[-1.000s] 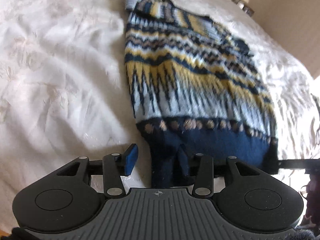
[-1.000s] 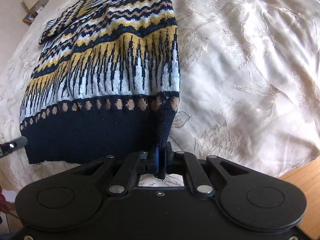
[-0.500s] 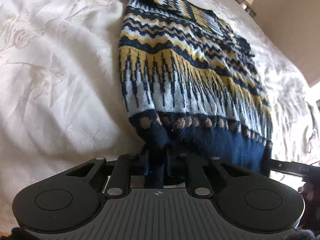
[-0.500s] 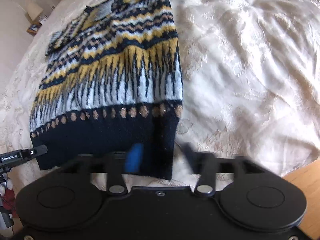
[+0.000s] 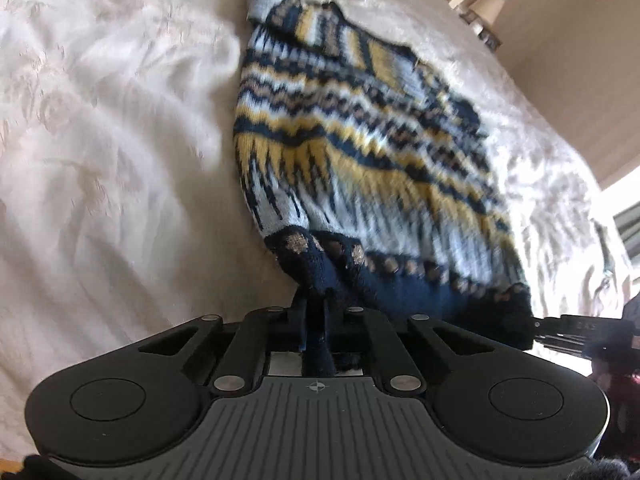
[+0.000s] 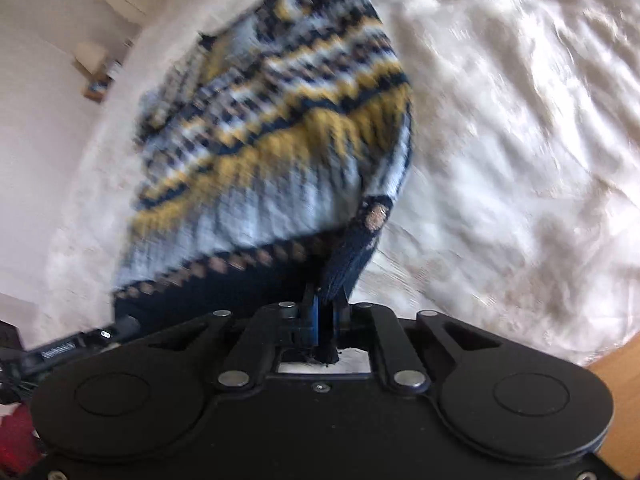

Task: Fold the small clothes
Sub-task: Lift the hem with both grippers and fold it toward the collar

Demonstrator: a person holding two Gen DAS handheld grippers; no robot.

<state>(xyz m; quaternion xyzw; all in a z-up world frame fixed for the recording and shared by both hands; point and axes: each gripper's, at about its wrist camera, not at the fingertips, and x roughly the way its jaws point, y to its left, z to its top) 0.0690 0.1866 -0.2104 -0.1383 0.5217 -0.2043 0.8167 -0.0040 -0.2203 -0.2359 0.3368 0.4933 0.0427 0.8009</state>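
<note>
A small knitted sweater [image 5: 360, 152] with navy, yellow and pale blue bands lies on a white bedspread [image 5: 100, 160]. My left gripper [image 5: 316, 320] is shut on the navy hem at its left corner, which is lifted and bunched. My right gripper [image 6: 326, 312] is shut on the hem's right corner, and the sweater [image 6: 280, 140] rises from the bed towards it. The right gripper's tip also shows at the right edge of the left wrist view [image 5: 568, 326]. The neck end stays on the bed at the far side.
The embroidered white bedspread [image 6: 520, 140] spreads around the sweater. A wooden floor strip [image 6: 616, 364] shows at the bed's near right edge. A bedside table with a lamp [image 6: 94, 68] stands by the far wall.
My left gripper closed on the hem's left corner. My right gripper opened half a second ago and has shut on the right corner again. Both now lift the hem off the bed.
</note>
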